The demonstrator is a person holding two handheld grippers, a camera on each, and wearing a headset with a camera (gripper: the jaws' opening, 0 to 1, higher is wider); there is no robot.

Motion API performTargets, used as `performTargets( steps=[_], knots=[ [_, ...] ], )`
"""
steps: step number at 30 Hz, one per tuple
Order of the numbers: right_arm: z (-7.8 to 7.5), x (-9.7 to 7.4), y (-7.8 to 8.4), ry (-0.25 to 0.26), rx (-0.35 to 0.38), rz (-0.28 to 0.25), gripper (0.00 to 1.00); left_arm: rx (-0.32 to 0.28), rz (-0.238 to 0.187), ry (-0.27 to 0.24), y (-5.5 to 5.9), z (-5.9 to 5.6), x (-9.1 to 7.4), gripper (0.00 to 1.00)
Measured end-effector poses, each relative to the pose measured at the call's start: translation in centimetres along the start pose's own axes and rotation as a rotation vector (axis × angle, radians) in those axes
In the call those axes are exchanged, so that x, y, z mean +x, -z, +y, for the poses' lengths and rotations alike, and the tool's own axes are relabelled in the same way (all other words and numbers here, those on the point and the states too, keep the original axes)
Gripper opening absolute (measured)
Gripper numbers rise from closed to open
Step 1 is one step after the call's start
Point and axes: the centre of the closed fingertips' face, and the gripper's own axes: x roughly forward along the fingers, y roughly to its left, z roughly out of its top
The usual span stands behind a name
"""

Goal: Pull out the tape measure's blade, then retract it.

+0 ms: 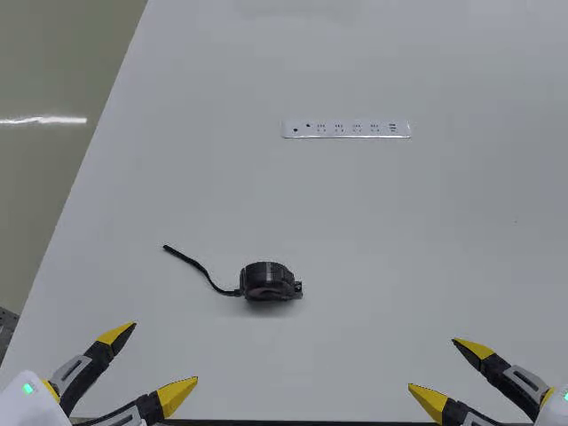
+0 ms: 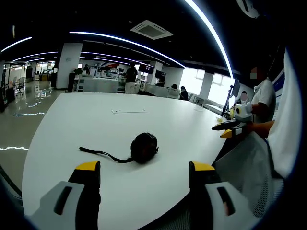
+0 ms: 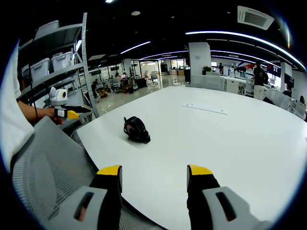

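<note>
Here, the white table (image 1: 355, 222) spanned the work area in front of you. A grey mesh chair back (image 3: 53, 163) stood at its near edge, between your two hands in the gripper views.

You held the left gripper (image 1: 164, 355) low over the near left edge of the table, its yellow-tipped jaws spread apart and holding nothing. You held the right gripper (image 1: 433, 364) over the near right edge, likewise spread and holding nothing.

A white power strip (image 1: 346, 130) lay flat farther back on the table, well apart from both grippers.

The tape measure (image 1: 269, 281), a dark round case, rested on the table between the two grippers and a little ahead of them, nearer the left one. Neither gripper touched it. Its thin black strap (image 1: 191, 264) trailed across the surface toward the left.
</note>
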Motion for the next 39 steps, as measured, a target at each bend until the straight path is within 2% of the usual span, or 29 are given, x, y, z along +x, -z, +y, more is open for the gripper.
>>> performTargets(
  steps=[3,5,16,28,39],
  knots=[
    [0.1,0.3,-0.2,-0.011,0.012,-0.009,0.54,0.008,0.012,0.014,0.0,-0.3,0.4,0.73],
    [0.5,0.6,-0.8,-0.035,0.023,-0.042,0.56,0.021,0.025,0.025,-0.1,-0.5,0.7,0.73],
    [0.4,2.0,-0.9,-0.058,-0.001,-0.019,0.54,0.067,0.070,0.095,0.8,0.7,2.2,0.73],
    [0.3,2.9,-1.0,-0.082,-0.018,-0.010,0.52,0.107,0.114,0.172,1.4,0.9,4.1,0.71],
    [0.1,3.6,-0.8,-0.105,-0.007,-0.009,0.53,0.162,0.161,0.227,2.0,1.7,5.9,0.67]
  ],
)
